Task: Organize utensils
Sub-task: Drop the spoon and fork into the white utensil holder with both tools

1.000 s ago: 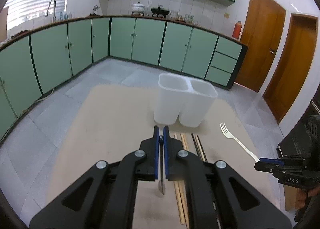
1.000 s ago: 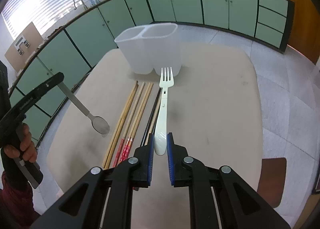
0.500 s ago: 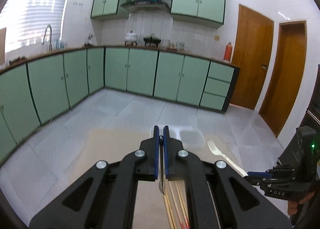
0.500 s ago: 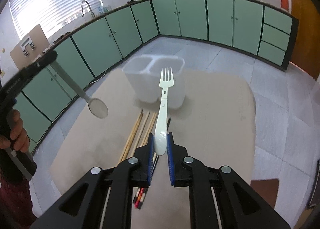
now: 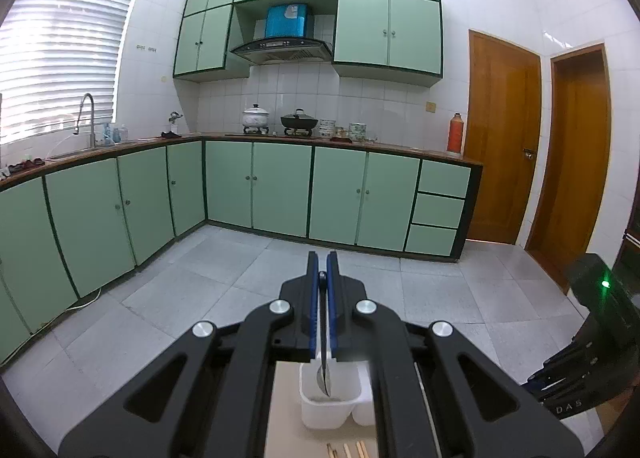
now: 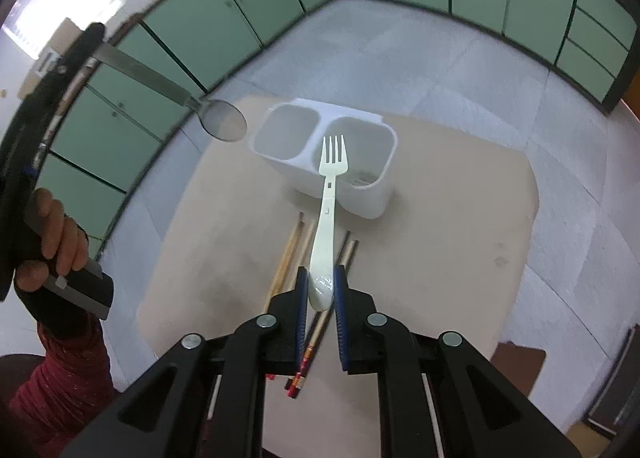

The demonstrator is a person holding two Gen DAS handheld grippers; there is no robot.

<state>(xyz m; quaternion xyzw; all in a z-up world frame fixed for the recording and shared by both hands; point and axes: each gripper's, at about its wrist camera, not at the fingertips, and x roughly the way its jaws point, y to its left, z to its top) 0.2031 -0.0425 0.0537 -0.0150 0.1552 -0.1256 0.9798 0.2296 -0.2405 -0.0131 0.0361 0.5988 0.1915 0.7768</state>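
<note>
My left gripper (image 5: 323,278) is shut on a metal spoon (image 5: 325,370), seen edge-on, its bowl hanging over the left compartment of the white two-compartment holder (image 5: 320,414). In the right wrist view the same spoon (image 6: 222,122) hangs high to the left of the holder (image 6: 380,201), held by the left gripper (image 6: 90,43). My right gripper (image 6: 321,286) is shut on the handle of a white plastic fork (image 6: 329,193), its tines over the holder's right compartment. Several chopsticks (image 6: 286,258) lie on the table below the fork.
The beige table (image 6: 460,217) stands on a grey tiled floor, with green kitchen cabinets (image 5: 280,185) around it. A person's hand (image 6: 52,238) and red sleeve (image 6: 60,378) are at the left. A brown chair seat (image 6: 520,362) sits off the table's right corner.
Both grippers have risen with their utensils. The left one has tilted up, so the holder now sits low in its view. The fork has moved forward over the holder.
</note>
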